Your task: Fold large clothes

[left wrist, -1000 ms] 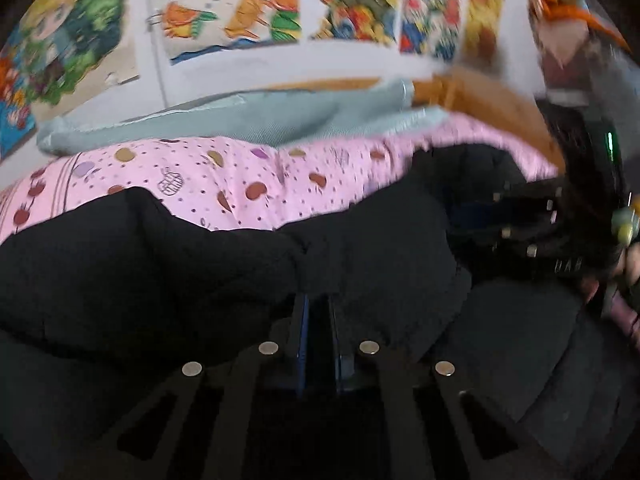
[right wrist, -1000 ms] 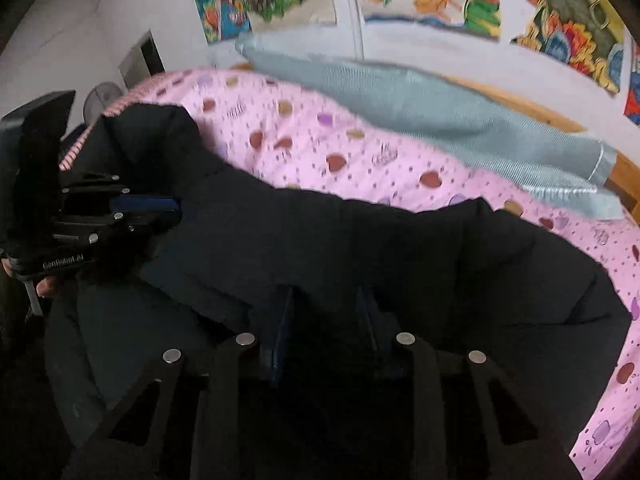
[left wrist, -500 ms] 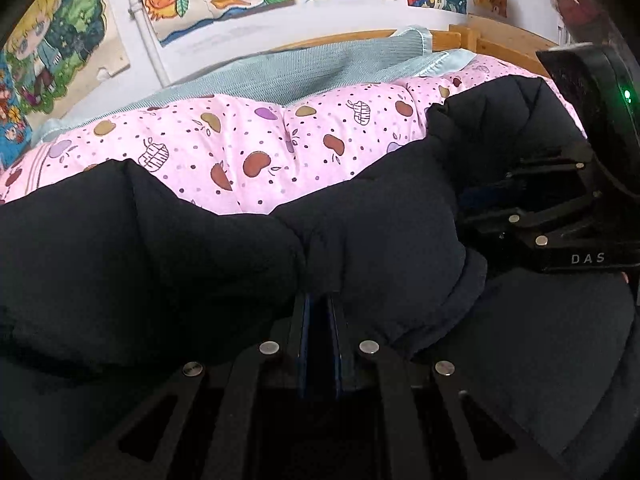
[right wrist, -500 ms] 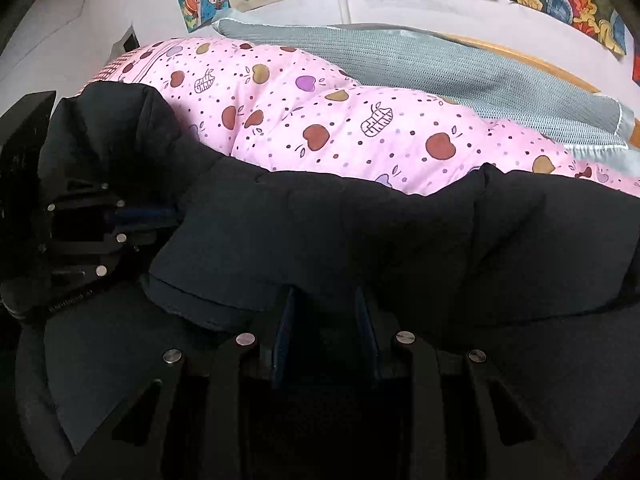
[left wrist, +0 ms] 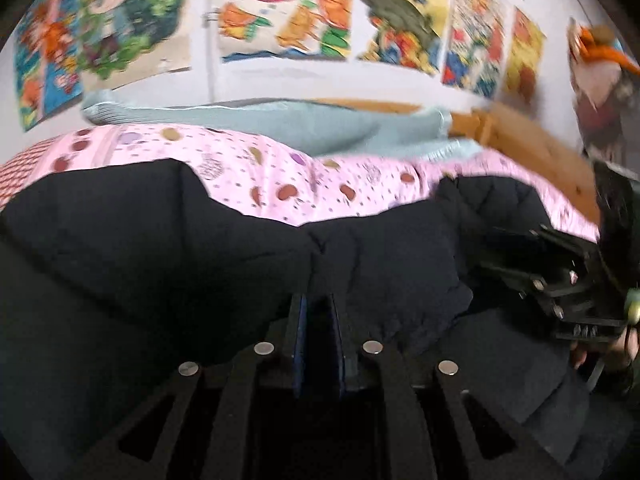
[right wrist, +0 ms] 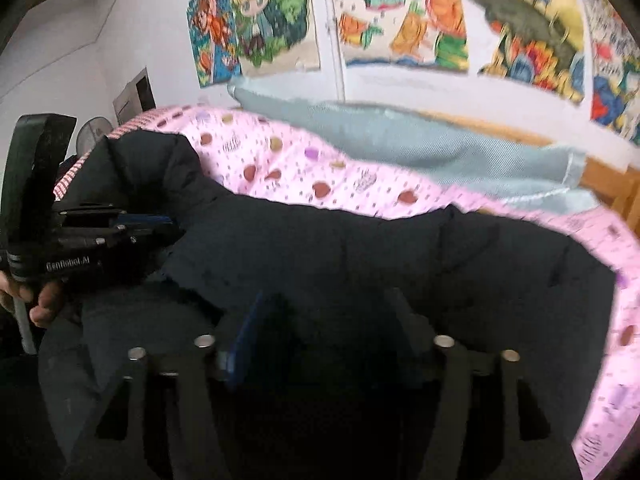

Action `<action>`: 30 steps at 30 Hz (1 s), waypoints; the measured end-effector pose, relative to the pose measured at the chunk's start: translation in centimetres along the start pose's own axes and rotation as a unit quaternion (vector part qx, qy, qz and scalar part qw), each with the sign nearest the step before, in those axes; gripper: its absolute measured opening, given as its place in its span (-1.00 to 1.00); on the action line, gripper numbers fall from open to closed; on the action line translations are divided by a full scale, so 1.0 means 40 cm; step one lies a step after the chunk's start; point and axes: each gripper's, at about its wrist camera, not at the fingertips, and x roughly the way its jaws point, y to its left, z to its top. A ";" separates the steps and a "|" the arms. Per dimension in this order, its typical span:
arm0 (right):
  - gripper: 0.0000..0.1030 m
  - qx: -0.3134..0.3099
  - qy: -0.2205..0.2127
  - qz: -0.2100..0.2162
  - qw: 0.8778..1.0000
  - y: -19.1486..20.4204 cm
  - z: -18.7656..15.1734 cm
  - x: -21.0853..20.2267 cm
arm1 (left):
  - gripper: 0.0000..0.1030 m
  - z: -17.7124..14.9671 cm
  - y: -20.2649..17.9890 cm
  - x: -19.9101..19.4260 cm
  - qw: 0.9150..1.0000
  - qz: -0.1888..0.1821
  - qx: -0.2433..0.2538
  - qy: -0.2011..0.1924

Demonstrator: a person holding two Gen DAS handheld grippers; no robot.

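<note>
1. Black padded coat (left wrist: 380,264) lies on the pink quilt (left wrist: 280,176). In the left wrist view, its upper layer is doubled over toward the camera. The left gripper (left wrist: 318,336) is nearly together, jaws easing open, coat edge between them.
2. Right wrist view: the right gripper (right wrist: 320,328) spreads open over the coat, releasing. 1 fold looks laid; further folds remain.

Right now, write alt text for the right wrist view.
The right gripper is opening over a black padded jacket spread on a pink patterned bedcover. The left gripper pinches the jacket's edge at left; cartoon posters hang behind.
</note>
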 end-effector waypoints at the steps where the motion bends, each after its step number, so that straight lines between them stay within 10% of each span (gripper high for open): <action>1: 0.19 0.002 -0.004 -0.005 1.000 -0.002 0.006 -0.012 | -0.62 0.001 -0.002 -0.016 1.000 0.007 -0.007 -0.004; 3: 0.24 0.016 -0.010 -0.014 1.000 -0.023 0.007 -0.050 | -0.45 0.001 -0.006 -0.043 1.000 0.020 -0.016 -0.012; 7: 0.41 0.024 -0.023 -0.024 0.999 -0.026 0.017 -0.099 | 0.63 -0.021 -0.008 -0.110 0.998 0.038 -0.030 -0.044; 17: 0.95 0.035 -0.050 -0.038 0.997 0.013 0.035 -0.233 | 0.90 -0.044 -0.046 -0.267 0.995 0.058 -0.032 -0.075; 30: 0.97 0.025 -0.068 -0.032 0.997 0.111 -0.034 -0.465 | 1.00 -0.187 -0.146 -0.525 0.984 0.089 -0.036 -0.151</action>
